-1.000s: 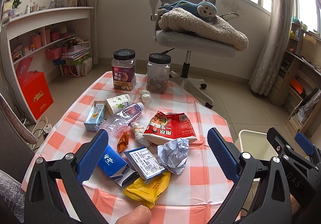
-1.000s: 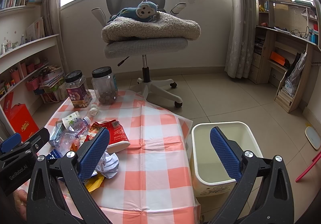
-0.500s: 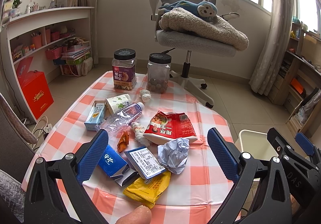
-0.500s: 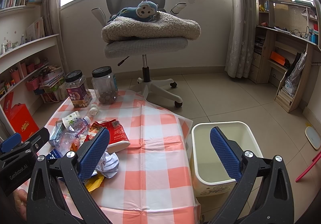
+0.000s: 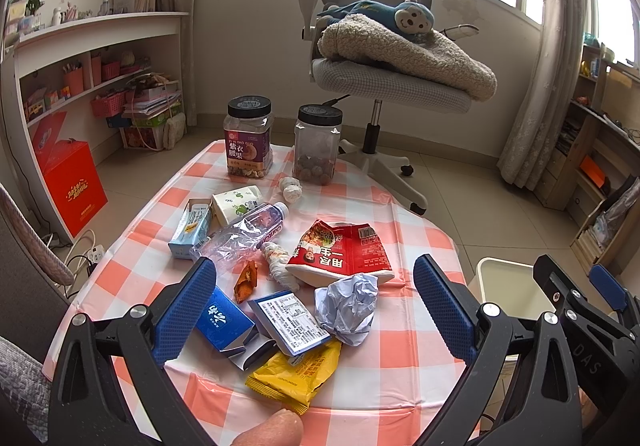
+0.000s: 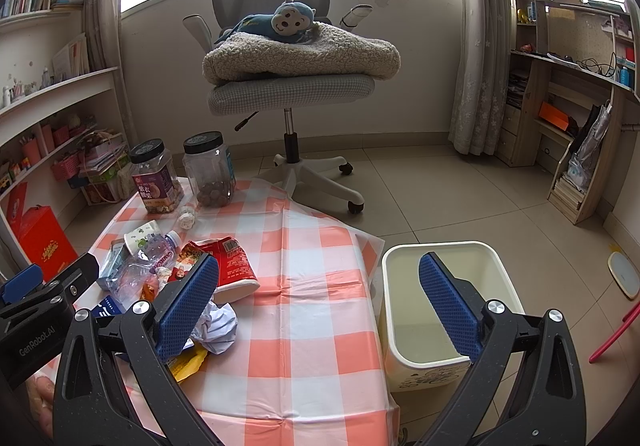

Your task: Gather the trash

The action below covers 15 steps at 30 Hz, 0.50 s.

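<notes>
Trash lies on a red-checked table (image 5: 404, 342): a crumpled paper ball (image 5: 348, 306), a red noodle cup (image 5: 340, 250) on its side, a crushed plastic bottle (image 5: 244, 234), a yellow wrapper (image 5: 296, 374), a blue box (image 5: 224, 322), a labelled packet (image 5: 288, 320), milk cartons (image 5: 192, 226) and an orange scrap (image 5: 246, 280). My left gripper (image 5: 316, 310) is open above the near pile, empty. My right gripper (image 6: 316, 306) is open and empty, between the table and a cream bin (image 6: 448, 294) on the floor at the right.
Two black-lidded jars (image 5: 248, 138) (image 5: 318, 146) stand at the table's far edge. A grey office chair (image 5: 384, 86) with a blanket and plush monkey stands behind. Shelves line the left wall, a red box (image 5: 68, 182) on the floor.
</notes>
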Each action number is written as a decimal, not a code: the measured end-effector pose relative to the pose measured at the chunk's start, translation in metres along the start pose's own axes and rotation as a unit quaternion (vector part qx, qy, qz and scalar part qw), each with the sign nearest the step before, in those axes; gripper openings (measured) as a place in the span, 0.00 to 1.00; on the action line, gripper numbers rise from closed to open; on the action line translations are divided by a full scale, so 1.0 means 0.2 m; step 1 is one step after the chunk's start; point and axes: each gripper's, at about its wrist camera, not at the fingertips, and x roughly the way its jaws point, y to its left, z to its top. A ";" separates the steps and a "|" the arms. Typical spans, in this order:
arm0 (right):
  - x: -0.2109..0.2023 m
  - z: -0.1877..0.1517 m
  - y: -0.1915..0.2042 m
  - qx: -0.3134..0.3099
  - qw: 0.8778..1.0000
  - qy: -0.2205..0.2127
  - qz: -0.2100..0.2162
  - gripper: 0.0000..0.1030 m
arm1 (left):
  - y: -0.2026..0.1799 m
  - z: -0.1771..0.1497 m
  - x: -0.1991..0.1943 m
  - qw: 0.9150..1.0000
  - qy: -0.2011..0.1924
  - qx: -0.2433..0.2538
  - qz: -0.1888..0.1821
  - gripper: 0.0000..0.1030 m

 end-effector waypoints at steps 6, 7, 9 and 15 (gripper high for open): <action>0.02 -0.03 0.03 0.000 1.000 0.005 0.002 0.93 | 0.01 -0.02 0.00 1.000 0.004 -0.003 -0.001 0.93; 0.03 -0.04 0.04 -0.001 1.000 0.008 0.002 0.93 | 0.01 -0.03 0.01 1.000 0.006 -0.003 -0.001 0.93; 0.04 -0.05 0.04 0.000 1.000 0.011 0.003 0.93 | 0.01 -0.04 0.01 1.000 0.008 -0.004 0.000 0.93; 0.07 -0.06 0.06 -0.004 0.999 0.034 0.001 0.93 | 0.05 0.02 0.05 1.000 0.026 -0.001 0.003 0.93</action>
